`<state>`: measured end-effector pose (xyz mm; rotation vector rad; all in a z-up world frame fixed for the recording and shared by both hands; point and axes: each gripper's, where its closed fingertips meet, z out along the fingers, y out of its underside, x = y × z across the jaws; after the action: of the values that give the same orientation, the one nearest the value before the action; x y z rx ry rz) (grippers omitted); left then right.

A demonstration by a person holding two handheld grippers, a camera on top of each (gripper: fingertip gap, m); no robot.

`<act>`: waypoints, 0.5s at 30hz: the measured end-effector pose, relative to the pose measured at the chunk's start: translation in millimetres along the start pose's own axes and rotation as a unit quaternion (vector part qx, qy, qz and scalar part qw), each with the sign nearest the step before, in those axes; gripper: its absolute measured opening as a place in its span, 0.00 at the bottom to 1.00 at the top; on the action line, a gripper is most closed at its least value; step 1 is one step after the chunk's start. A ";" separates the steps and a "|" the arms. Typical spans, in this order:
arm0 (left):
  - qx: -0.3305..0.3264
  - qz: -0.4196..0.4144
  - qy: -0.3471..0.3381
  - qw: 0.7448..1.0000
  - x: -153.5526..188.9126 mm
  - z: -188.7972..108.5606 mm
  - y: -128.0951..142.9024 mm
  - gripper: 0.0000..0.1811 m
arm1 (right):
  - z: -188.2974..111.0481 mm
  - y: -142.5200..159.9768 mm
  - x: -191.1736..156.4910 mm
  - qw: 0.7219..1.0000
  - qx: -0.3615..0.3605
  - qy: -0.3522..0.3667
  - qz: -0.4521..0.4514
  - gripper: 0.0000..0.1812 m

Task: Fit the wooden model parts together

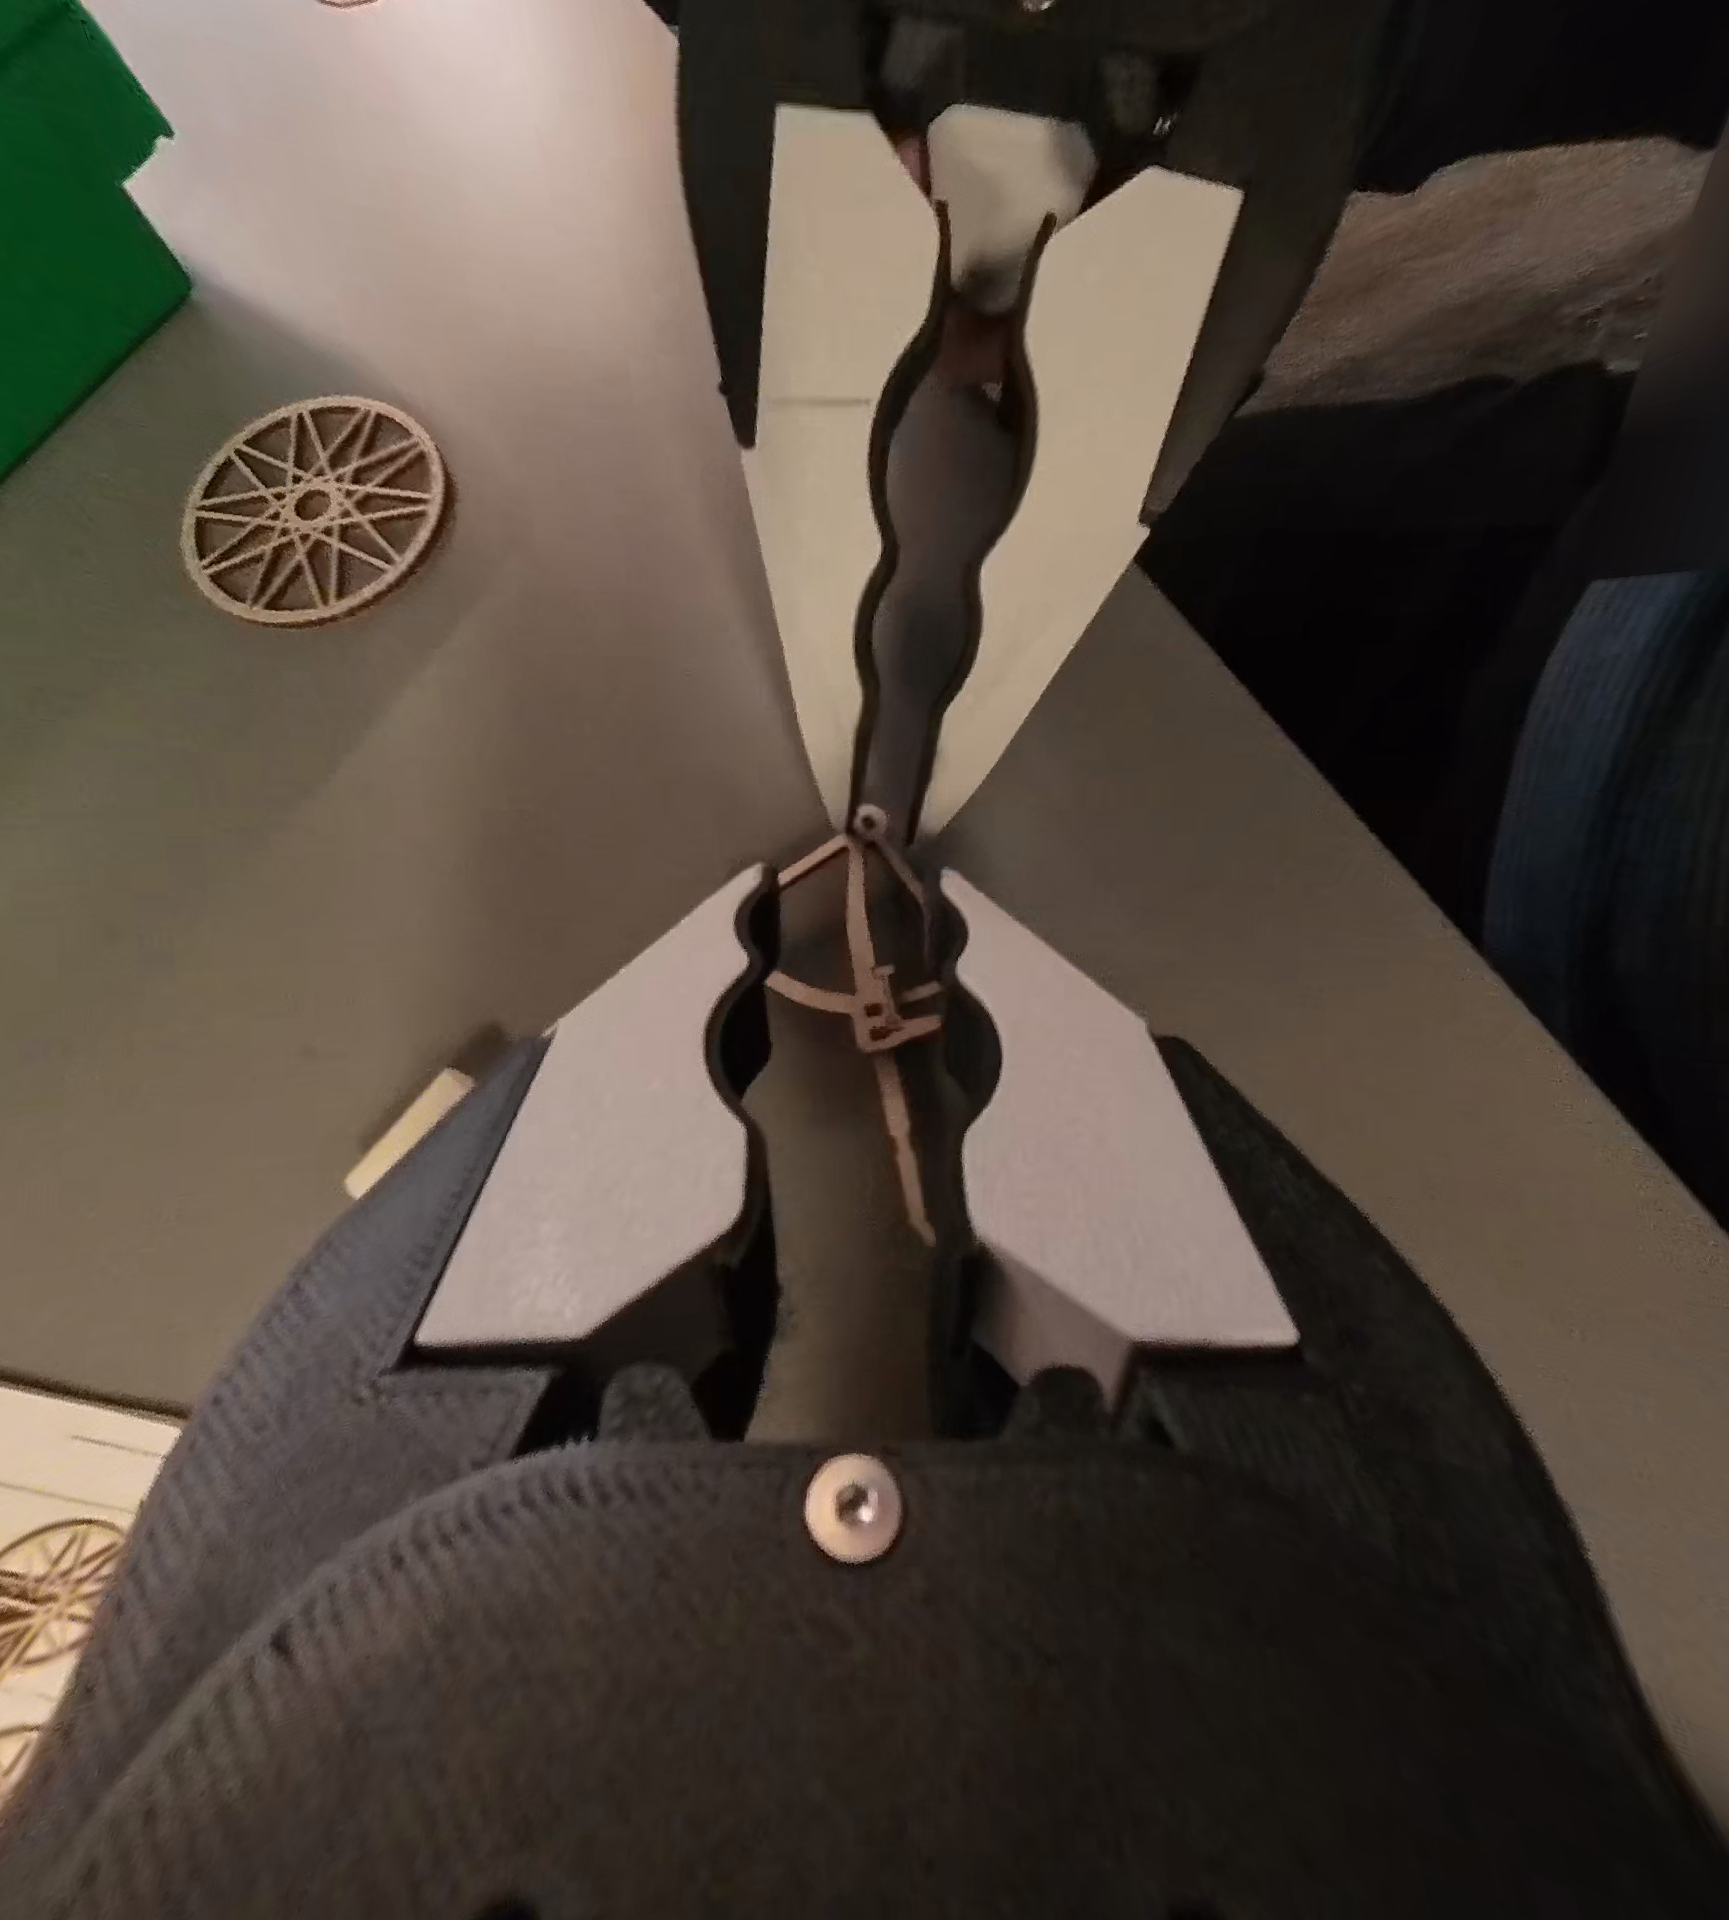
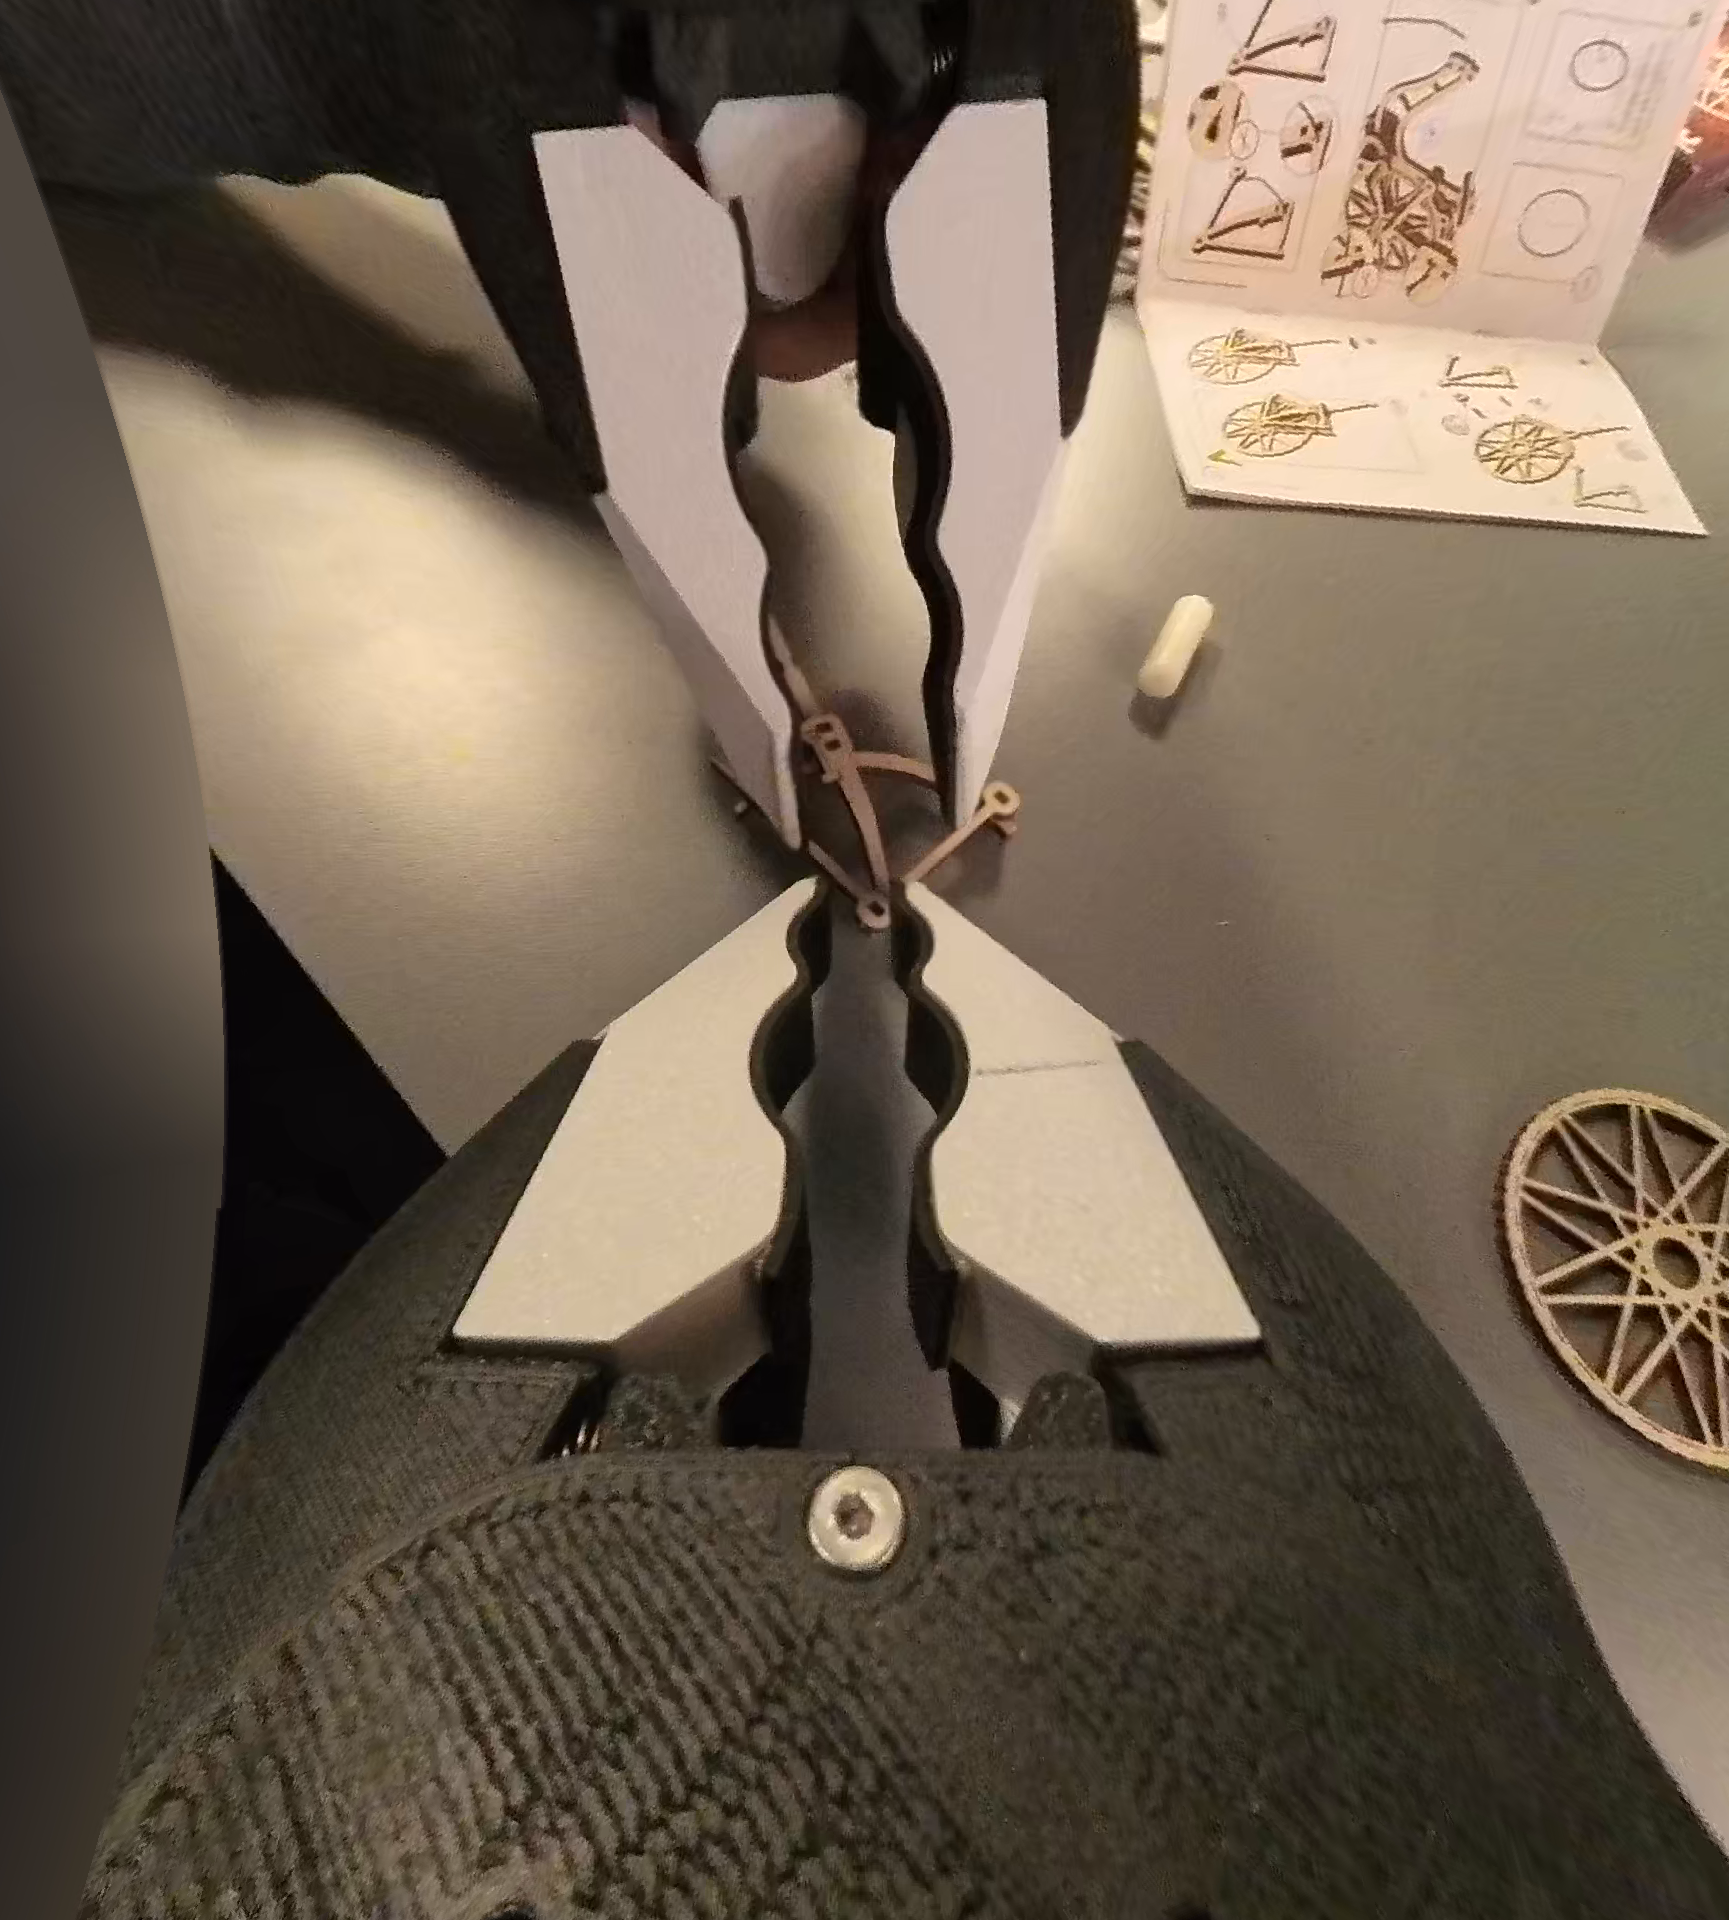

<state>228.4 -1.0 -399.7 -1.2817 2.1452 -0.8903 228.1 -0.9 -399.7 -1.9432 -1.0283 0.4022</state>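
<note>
My left gripper point(image 1: 855, 878) is shut on a thin wooden frame part point(image 1: 865, 987), a fan-shaped piece with a notched lever. It holds the part just above the grey table point(image 1: 216, 831). My right gripper point(image 2: 862, 891) faces it tip to tip. It is shut on a small wooden strut point(image 2: 974, 826) with a cross-shaped end, right at the frame's ring-shaped tip point(image 2: 875, 912). The two parts touch there. The frame point(image 2: 844, 769) also shows in the right wrist view between the left gripper's white fingers point(image 2: 985, 623). In the left wrist view the right gripper point(image 1: 886, 821) comes in from above.
A round spoked wooden wheel point(image 1: 314, 509) point(image 2: 1660, 1278) lies flat on the table. A green box point(image 1: 8, 260) stands at the far left. An instruction sheet point(image 2: 1411, 312) and a small white capsule point(image 2: 1174, 644) lie nearby. The table edge point(image 1: 1411, 935) runs close to a person's dark clothing. My two grippers' fingertips are within a few centimetres of each other. About 8 centimeters separates my left fingertips from the small white capsule point(image 2: 1174, 644).
</note>
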 end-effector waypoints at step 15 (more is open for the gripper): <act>0.000 0.009 0.078 0.997 -3.4 7.2 -1.4 0.15 | 1.3 3.8 2.6 0.999 -0.002 -0.016 0.030 0.04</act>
<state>235.7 -0.5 -403.2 -1.2271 2.2722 -1.0122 230.8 0.8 -403.3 -1.9813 -0.9939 0.4665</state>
